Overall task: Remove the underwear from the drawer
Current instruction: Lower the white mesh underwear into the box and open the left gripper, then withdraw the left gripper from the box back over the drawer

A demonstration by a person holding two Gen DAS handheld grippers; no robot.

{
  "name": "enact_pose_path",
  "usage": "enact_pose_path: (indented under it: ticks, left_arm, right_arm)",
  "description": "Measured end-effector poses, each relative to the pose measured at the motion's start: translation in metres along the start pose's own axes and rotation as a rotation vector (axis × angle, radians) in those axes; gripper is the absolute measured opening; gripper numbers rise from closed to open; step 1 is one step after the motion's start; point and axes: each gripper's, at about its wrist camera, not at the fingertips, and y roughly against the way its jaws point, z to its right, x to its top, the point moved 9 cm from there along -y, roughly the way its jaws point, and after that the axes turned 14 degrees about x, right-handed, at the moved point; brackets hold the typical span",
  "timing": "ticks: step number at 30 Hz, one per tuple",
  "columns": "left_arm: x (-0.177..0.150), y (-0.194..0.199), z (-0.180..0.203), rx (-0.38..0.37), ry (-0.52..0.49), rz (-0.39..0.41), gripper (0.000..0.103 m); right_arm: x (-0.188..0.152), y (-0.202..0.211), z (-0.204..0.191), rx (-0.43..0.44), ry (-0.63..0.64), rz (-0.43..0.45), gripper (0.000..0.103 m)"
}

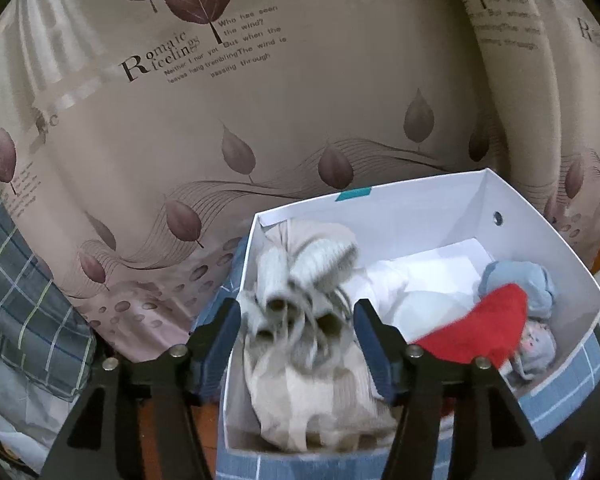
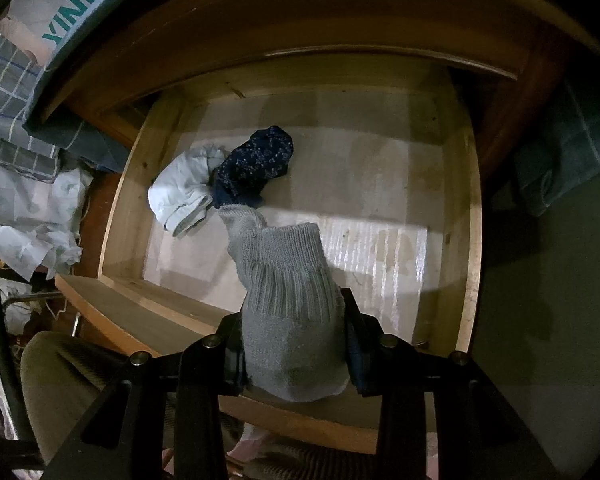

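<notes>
Grey sock (image 2: 288,304) clamped between right gripper (image 2: 294,344) fingers (image 2: 356,344), above drawer (image 2: 470,240).

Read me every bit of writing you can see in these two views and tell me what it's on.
"Romatic feelings", "Who has seen the wind?": leaf-print curtain.
Smaller lines below them: only partly legible.
Curtain text at upper right: blurred, cut off.
"XINC", cut off: teal letters on the pale bag.
</notes>
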Motion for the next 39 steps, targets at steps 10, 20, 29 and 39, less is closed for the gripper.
enact_pose_path:
  ticks: [10, 20, 29, 39]
  left_arm:
    - [-0.041, 0.037, -0.025, -0.034, 0.038, 0.010, 0.062]
    - [-0.134, 0.062, -0.019, -0.061, 0.016, -0.031, 0.065]
    - [-0.220, 0.038, 0.004, -0.073, 0.051, -0.192, 0.065]
    - [-0.259, 0.026, 0.009, -0.030, 0.057, -0.255, 0.065]
  right_arm:
    - [0.001, -0.001, -0.001, -0.033, 0.016, -0.003, 0.035]
    - [0.002, 0.000, -0.001, -0.052, 0.026, 0.002, 0.035]
    - [0.002, 0.002, -0.001, -0.073, 0.035, 0.005, 0.035]
    - [0.002, 0.001, -0.001, -0.085, 0.039, -0.001, 0.035]
